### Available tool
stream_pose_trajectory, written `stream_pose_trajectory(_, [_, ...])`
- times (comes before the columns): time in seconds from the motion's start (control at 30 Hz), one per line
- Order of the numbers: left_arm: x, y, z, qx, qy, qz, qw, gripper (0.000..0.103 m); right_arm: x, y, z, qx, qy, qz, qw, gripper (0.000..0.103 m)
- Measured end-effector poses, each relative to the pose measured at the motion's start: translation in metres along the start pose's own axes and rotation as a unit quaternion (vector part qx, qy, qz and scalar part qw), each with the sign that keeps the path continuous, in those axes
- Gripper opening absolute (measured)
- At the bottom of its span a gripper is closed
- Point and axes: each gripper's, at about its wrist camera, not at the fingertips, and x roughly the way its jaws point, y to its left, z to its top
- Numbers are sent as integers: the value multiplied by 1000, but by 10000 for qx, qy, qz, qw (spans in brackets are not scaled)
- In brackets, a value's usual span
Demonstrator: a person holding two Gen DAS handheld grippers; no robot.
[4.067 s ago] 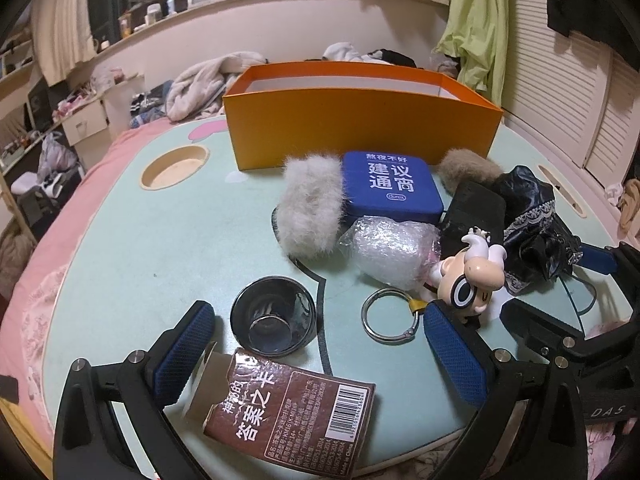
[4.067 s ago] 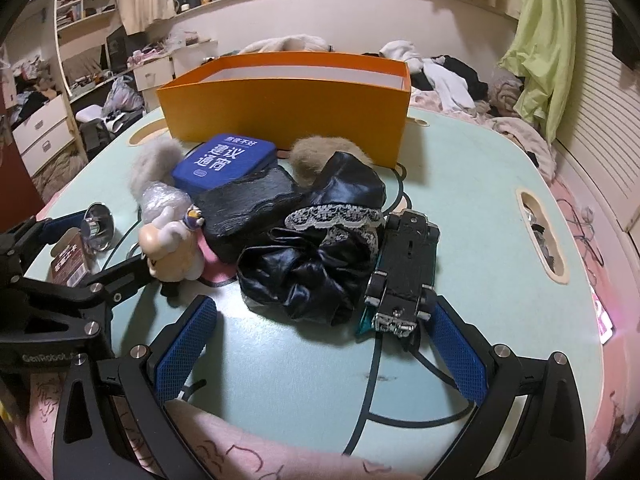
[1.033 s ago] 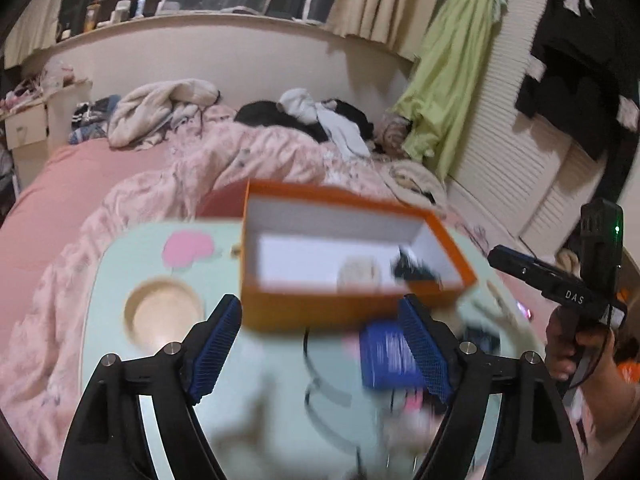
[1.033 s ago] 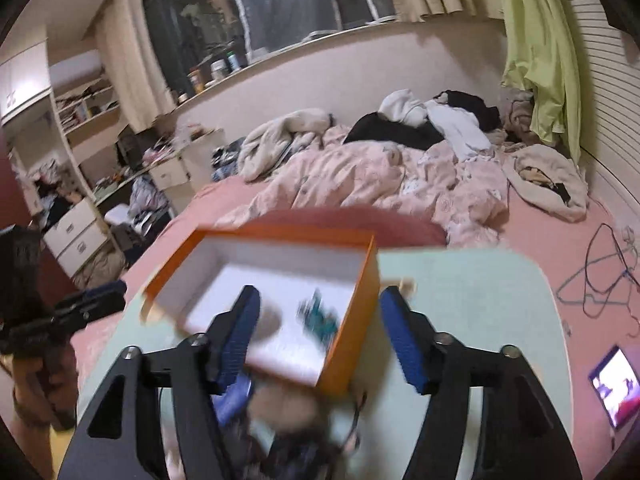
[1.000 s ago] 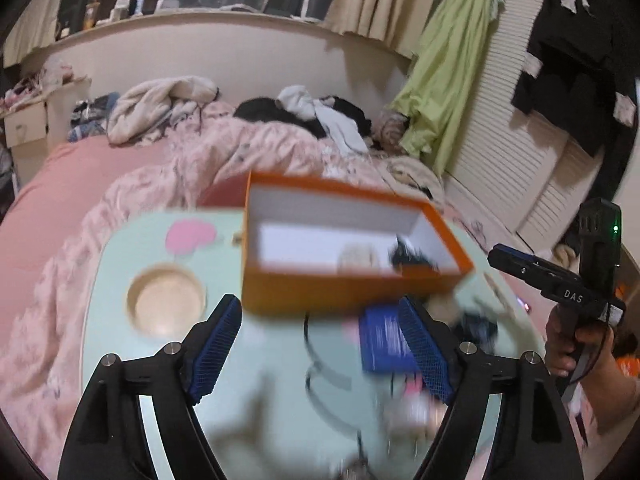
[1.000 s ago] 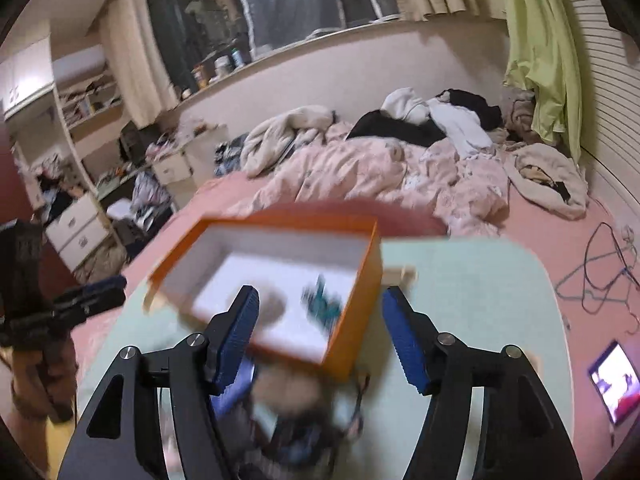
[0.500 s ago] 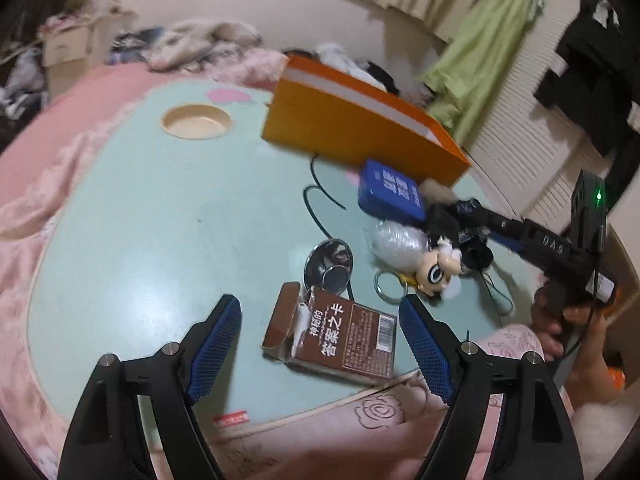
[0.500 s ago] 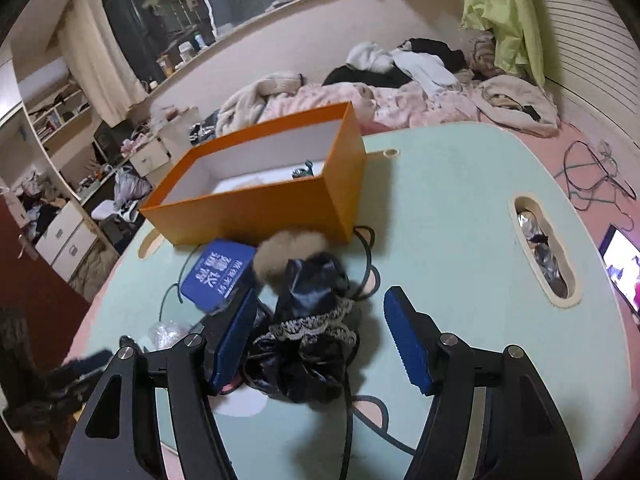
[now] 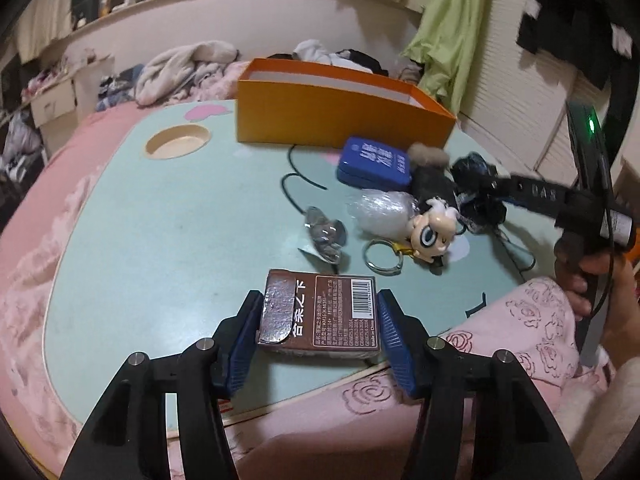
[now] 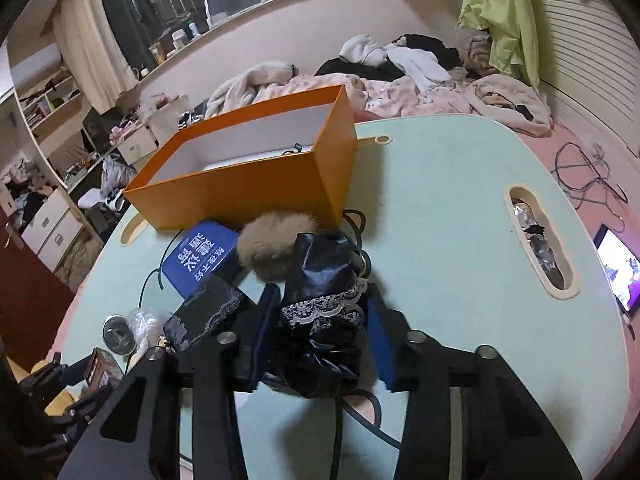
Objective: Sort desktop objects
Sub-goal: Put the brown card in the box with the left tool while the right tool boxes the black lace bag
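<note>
While both grippers sit low over the near edge of the pale green table [image 9: 168,216], each has just been closing its jaws around something. The left gripper [image 9: 318,330] clamps a brown card box [image 9: 320,316] by its two short sides; the box lies flat at the near edge, its barcode face up. The right gripper [image 10: 320,332] pinches a bundle of black glossy fabric with lace trim [image 10: 320,312], its blue pads pressed into the folds on both sides.

Toward the far edge stands an open orange box [image 9: 336,120] with a white lining, a small item or two lying on its floor. Just in front of it lie a blue tin [image 9: 374,164] and a brown fur pompom [image 10: 274,250]. Nearer the middle sit a small metal cup [image 9: 324,234] tipped on its side, a clear plastic wrap bundle [image 9: 380,210], a big-headed figurine [image 9: 432,234] and a metal ring [image 9: 384,258].

An oval recess [image 9: 178,144] is cut into the table at its far left, a slot [image 10: 538,240] with clutter inside along its right edge. Pink bedding [image 10: 420,92] with heaped clothes surrounds the table, a green garment [image 9: 452,32] hangs by a slatted white door, and shelves and drawers crowd the left wall.
</note>
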Motion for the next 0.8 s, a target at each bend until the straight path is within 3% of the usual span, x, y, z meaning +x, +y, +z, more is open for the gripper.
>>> stream_pose_trajectory(0.2, [-25,31,18,-649,-612,-259,9957,56,-13,3,-1,-119,-202,224,9995,34])
stream_pose_trajectory(0.4, [-18,45,71,-972,-1154,-613,9867,56,-24,21,22,-360,-631,561,9958,34])
stream_pose_trajectory(0.57, [4,43,122,-813,-1234,-840,9855,56,-18,32,59,-489,-933,755,9916,34])
stream_pose_trajectory(0.8, [41,31,182,-602,-1169,-975,9865,56,15,49,101,-727,-858,964,9890,34])
